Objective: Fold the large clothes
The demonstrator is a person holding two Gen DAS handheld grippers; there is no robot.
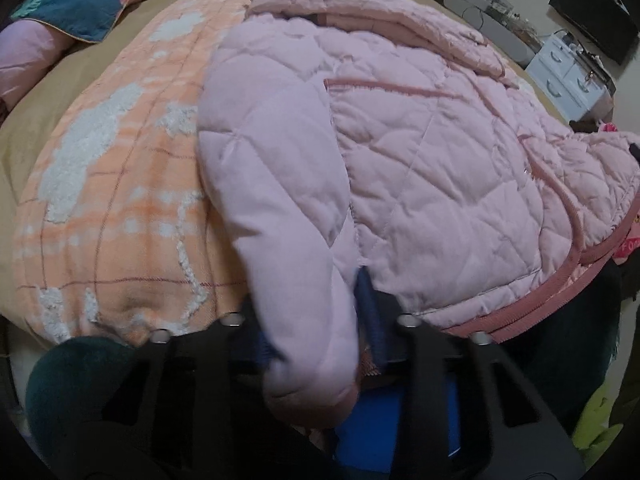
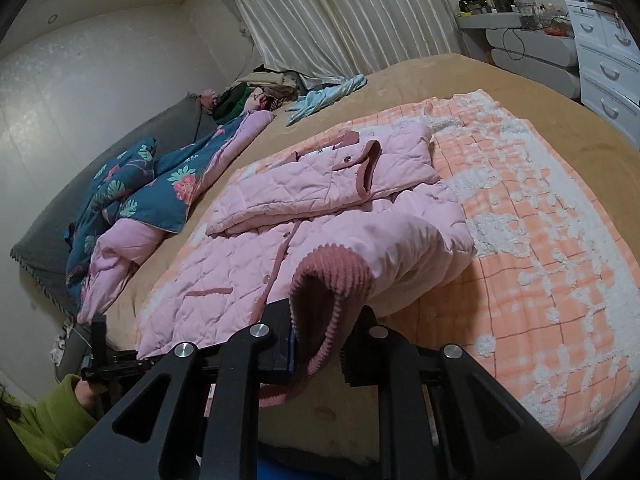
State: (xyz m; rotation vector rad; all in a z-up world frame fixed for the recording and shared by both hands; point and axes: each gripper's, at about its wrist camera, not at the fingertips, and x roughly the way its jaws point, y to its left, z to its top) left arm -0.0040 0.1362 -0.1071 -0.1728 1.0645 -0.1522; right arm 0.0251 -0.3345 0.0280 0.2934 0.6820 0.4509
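Your right gripper [image 2: 326,344] was clamped on the ribbed rose cuff [image 2: 332,280] of the pink quilted jacket [image 2: 248,248], and the sleeve [image 2: 404,252] hung up off the bed between jaws and jacket body. Your left gripper [image 1: 316,344] had closed round the pale pink sleeve fabric in its own view, pinching a thick roll of it just beside the jacket's rose-trimmed hem [image 1: 532,304]. No earlier picture backs up any talk of jaw travel, so take those as grips, plain and simple.

The jacket lay front-up on the orange-and-white blanket [image 2: 532,240], spread over the tan bed [image 2: 400,76], with its far sleeve already folded across the chest. You looked to be on the near sleeve fold, I reckoned. Next call: carry that cuff across the front, keep the sleeve flat, and let go only once it rests on the body.

Around you, the blue floral quilt [image 2: 160,184] was bunched well apart on the bed's far side, a clothes pile [image 2: 260,88] near the curtain [image 2: 340,12]. Nothing blocked the fold; the padded bulk was the likely nuisance.
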